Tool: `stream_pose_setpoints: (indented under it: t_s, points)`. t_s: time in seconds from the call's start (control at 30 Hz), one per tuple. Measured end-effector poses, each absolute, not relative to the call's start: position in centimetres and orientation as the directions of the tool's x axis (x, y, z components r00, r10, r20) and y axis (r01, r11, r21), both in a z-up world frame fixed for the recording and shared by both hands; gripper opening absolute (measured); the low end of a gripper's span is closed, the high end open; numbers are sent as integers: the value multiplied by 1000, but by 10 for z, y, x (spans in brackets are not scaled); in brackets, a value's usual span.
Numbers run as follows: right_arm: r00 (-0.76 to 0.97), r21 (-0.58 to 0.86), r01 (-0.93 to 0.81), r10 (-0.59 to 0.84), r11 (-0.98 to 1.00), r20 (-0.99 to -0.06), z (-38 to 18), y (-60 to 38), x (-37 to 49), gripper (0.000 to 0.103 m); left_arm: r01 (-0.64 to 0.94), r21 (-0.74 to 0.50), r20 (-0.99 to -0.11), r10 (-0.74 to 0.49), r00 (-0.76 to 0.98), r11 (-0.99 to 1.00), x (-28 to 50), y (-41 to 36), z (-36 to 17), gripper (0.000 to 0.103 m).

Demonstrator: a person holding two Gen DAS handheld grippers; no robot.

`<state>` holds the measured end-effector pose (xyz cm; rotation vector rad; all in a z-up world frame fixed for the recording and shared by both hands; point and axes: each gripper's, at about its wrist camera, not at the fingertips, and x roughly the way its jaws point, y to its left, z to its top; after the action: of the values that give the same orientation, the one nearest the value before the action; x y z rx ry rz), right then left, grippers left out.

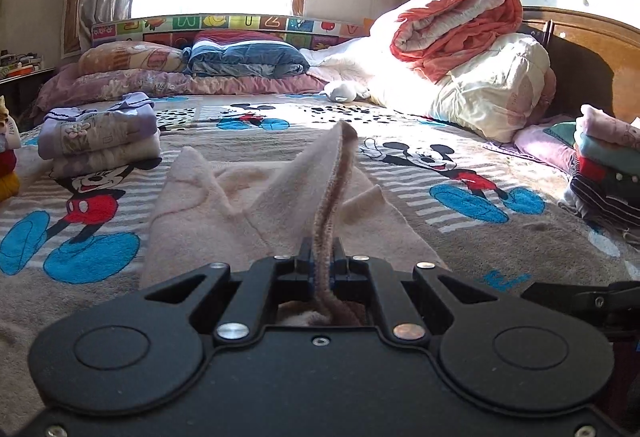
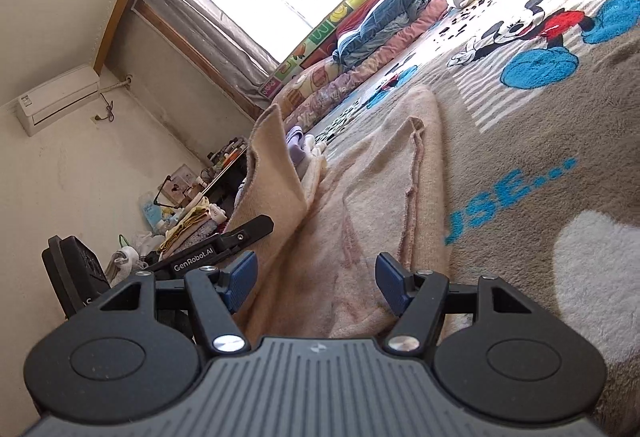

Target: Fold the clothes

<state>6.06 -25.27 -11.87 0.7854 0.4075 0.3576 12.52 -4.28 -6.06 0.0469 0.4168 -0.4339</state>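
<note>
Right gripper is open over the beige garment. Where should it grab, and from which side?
Probably the hemmed edge of the beige garment, coming from the bedspread side. The ridge stands slightly raised, while the left gripper already pinches the opposite fold.

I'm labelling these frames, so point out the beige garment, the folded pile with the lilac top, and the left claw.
beige garment (image 1: 200, 221): left wrist view, flat part lying on the bedspread.
folded pile (image 1: 100, 137): left wrist view, front of the stack.
left claw (image 1: 322, 261): left wrist view, between fingertips clamping the garment's edge.
</note>
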Motion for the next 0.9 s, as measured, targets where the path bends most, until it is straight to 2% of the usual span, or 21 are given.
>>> stream_pose_setpoints:
  t_s: [0.33, 0.4, 0.47, 0.6, 0.67, 0.8, 0.9]
  points:
    - [867, 755, -137, 446, 642, -222, -125, -257, 66, 66, 487, 75, -512, -386, 768, 870, 125, -70, -90, 4]
    - [866, 749, -138, 445, 649, -226, -124, -257, 66, 66, 500, 103, -549, -370, 749, 860, 127, -73, -98, 7]
    - [865, 742, -134, 443, 656, -235, -125, -256, 67, 66, 512, 116, -558, -371, 743, 851, 124, -73, -101, 15]
    - [857, 746, -117, 446, 655, -257, -126, -255, 74, 66, 536, 53, -554, -422, 718, 843, 115, -59, -89, 26]
    - [851, 746, -110, 450, 657, -270, -123, -255, 79, 66, 544, -3, -528, -463, 712, 839, 107, -43, -79, 40]
    - [839, 761, -108, 470, 639, -275, -115, -255, 91, 66, 540, -110, -443, -528, 725, 834, 95, -3, -59, 40]
    - [826, 774, -101, 487, 625, -285, -111, -253, 105, 66, 512, -155, -412, -527, 744, 845, 90, 24, -53, 40]
